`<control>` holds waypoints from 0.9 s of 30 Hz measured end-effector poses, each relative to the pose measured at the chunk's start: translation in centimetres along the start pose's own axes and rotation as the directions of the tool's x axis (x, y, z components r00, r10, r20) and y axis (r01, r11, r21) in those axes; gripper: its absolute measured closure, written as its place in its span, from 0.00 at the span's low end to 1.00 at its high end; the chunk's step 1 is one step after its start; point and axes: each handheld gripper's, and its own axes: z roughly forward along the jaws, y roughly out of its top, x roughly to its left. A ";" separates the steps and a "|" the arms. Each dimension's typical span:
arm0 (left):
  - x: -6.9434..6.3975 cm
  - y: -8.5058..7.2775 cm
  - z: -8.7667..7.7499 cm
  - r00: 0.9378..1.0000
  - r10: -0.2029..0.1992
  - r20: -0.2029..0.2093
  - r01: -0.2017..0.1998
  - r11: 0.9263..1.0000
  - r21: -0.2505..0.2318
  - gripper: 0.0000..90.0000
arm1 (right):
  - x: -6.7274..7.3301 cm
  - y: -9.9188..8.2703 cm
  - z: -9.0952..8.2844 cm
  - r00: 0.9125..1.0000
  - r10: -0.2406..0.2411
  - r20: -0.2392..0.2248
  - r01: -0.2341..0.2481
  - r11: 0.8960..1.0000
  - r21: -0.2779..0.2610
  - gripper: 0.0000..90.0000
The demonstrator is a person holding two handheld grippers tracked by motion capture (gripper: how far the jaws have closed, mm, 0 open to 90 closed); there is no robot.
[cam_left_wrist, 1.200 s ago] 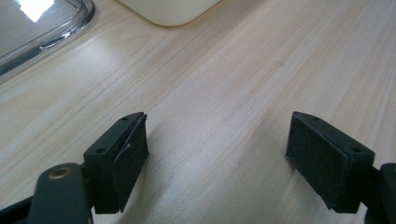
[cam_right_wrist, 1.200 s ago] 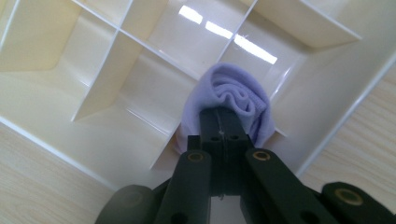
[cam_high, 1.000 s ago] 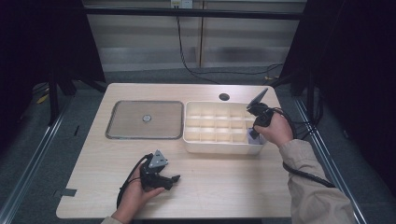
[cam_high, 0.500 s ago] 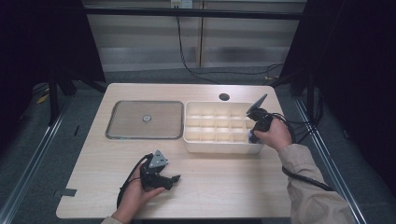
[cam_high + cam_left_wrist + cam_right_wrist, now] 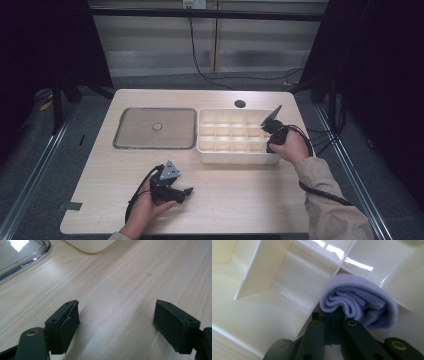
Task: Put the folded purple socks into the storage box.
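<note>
Nearest the person, the left hand-held gripper lies low on the counter w/ the left hand around its body; in the left gripper view its jaws stand wide apart w/ nothing but bare wood between them, pads facing each other across the gap. Further in & to the right, the right hand holds the right hand-held gripper at the near right corner of the white divided tray, its grey plate tilted up. In the right gripper view the jaws are fully closed, pinching a rolled pale lavender cloth (knit, maybe a sock, can't tell for sure) by its near edge. The roll sits at a crossing of the tray's dividers, partly over a partition & partly down in the compartment on the right of that view; whether it rests on the floor of that compartment can't be told. Beyond the left hand, left of the tray, lies a flat clear lid w/ a small round knob at its centre.
</note>
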 end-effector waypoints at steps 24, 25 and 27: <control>0.0 0.1 0.0 1.000 0.002 0.008 -0.002 1.000 0.007 0.23 | -2.4 0.9 -5.1 0.996 0.091 0.025 -0.088 0.991 -0.100 1.00; 0.0 0.1 0.0 1.000 0.002 0.009 -0.002 1.000 0.004 0.22 | -2.5 1.0 -4.9 0.995 0.091 0.030 -0.088 0.992 -0.088 1.00; 0.0 0.1 0.0 1.000 0.002 0.009 -0.002 1.000 0.005 0.23 | -2.4 1.0 -4.2 0.996 0.089 0.027 -0.087 0.994 -0.065 1.00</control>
